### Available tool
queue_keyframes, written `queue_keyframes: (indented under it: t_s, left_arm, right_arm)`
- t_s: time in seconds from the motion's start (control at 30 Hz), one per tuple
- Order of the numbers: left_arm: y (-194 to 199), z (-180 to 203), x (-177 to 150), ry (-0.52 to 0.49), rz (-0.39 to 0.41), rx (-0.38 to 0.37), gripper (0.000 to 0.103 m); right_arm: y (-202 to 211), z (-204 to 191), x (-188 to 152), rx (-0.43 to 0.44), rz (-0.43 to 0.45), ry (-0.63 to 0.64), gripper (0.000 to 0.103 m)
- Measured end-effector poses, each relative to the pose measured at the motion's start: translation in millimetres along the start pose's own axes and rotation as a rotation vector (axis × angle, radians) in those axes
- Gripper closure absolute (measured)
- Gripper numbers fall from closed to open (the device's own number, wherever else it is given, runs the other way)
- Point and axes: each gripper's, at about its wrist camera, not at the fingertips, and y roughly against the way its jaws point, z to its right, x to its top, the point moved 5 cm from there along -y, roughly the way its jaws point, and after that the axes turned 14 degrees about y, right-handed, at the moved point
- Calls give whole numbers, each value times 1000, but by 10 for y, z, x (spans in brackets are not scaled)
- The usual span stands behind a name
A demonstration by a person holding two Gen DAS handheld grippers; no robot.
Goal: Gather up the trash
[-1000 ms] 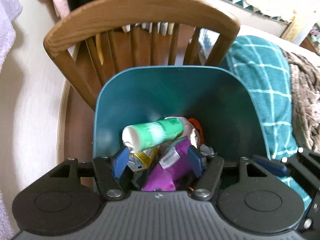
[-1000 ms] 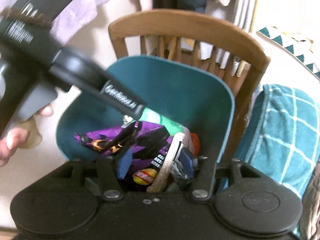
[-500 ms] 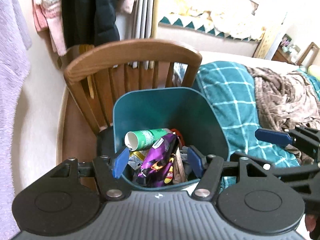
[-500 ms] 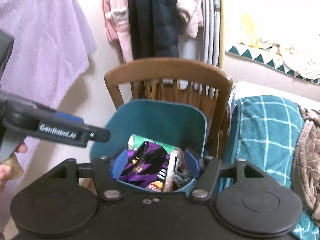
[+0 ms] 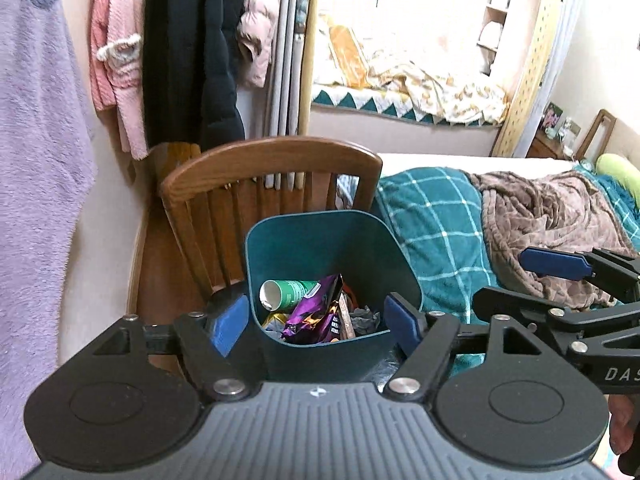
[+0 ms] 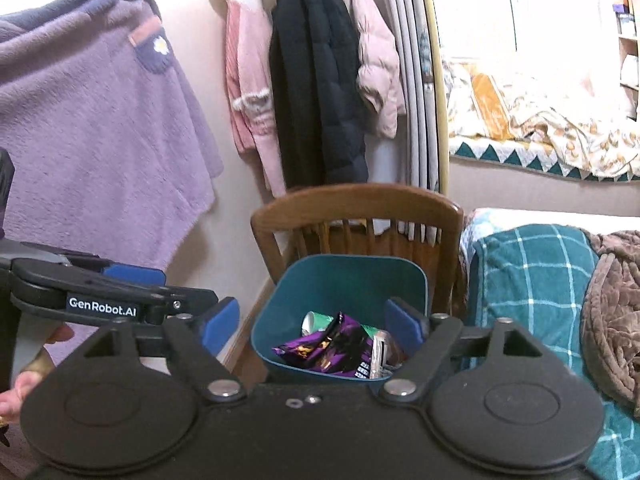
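While the left wrist view takes in the bed with its brown blanket [image 5: 548, 236] and the right gripper [image 5: 556, 280] from the side, the right wrist view instead catches a purple robe [image 6: 100, 152] on the wall and the left gripper [image 6: 168, 292] low left. Bin [image 5: 320, 240] sits on a wooden chair [image 5: 272, 160], below and ahead of both grippers. Green cup [image 5: 288, 290] and purple wrapper [image 6: 324, 344] lie inside. Both jaws are opening, nothing between them, touching nothing.
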Motion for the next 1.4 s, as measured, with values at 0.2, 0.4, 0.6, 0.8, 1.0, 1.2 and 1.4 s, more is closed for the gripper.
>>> queue_keyframes:
  t_s: [0.2, 0.4, 0.6, 0.8, 1.0, 1.2, 1.4]
  left_arm:
    - [282, -33, -96, 29, 33, -49, 26]
    - [510, -47, -184, 34, 77, -79, 18]
    - [697, -87, -241, 30, 112, -108, 11]
    - [769, -161, -280, 36, 121, -91, 10]
    - [850, -277, -285, 61, 137, -83, 10]
    - [886, -307, -270, 65, 145, -86, 10]
    - [882, -308, -278, 56, 141, -86, 10]
  right_arm:
    - [241, -107, 7, 3, 53, -2, 5]
    - [405, -199, 39, -3, 79, -4, 0]
    - [477, -298, 44, -13, 78, 2, 0]
    - [511, -404, 63, -9, 84, 9, 0]
    - [517, -476, 35, -3, 78, 0, 0]
    - [534, -527, 50, -3, 79, 1, 0]
    - [561, -550, 47, -14, 82, 1, 0]
